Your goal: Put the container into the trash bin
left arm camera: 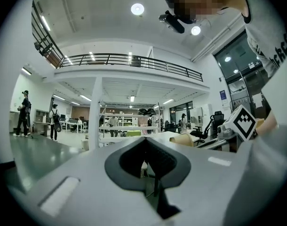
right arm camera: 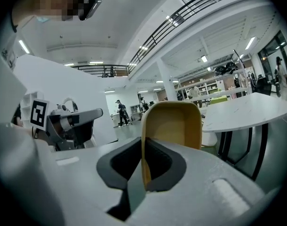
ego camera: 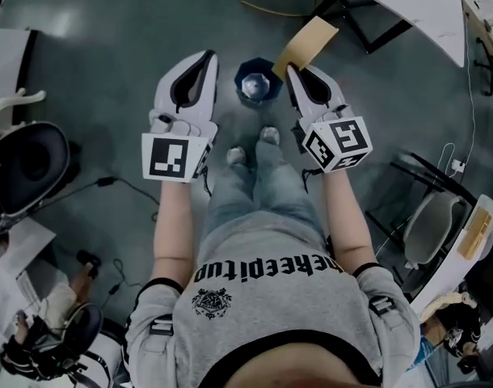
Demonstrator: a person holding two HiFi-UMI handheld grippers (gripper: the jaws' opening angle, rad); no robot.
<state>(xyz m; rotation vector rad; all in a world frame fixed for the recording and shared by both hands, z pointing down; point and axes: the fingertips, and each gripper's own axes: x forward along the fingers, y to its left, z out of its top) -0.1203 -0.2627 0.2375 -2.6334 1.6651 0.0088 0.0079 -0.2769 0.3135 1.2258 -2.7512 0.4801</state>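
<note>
While the left gripper (ego camera: 206, 57) is closed on nothing, the right gripper (ego camera: 294, 71) pinches the container (ego camera: 308, 42) by its thin wall, likely light and crushable.

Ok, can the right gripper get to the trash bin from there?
Probably yes. The right gripper, shut on the container, hangs above and beside the trash bin on the floor, nothing between them.

Open-plan lab or workshop hall. Railed mezzanine (left arm camera: 129, 60) across upper middle of left gripper view, round ceiling lights (left arm camera: 137, 9) above, shelving (left arm camera: 116, 121) at mid frame, people (left arm camera: 24, 113) far left. White tables (right arm camera: 247, 108) at right of right gripper view. Grey floor (ego camera: 109, 47) with cables (ego camera: 125, 186) at left of head view.
</note>
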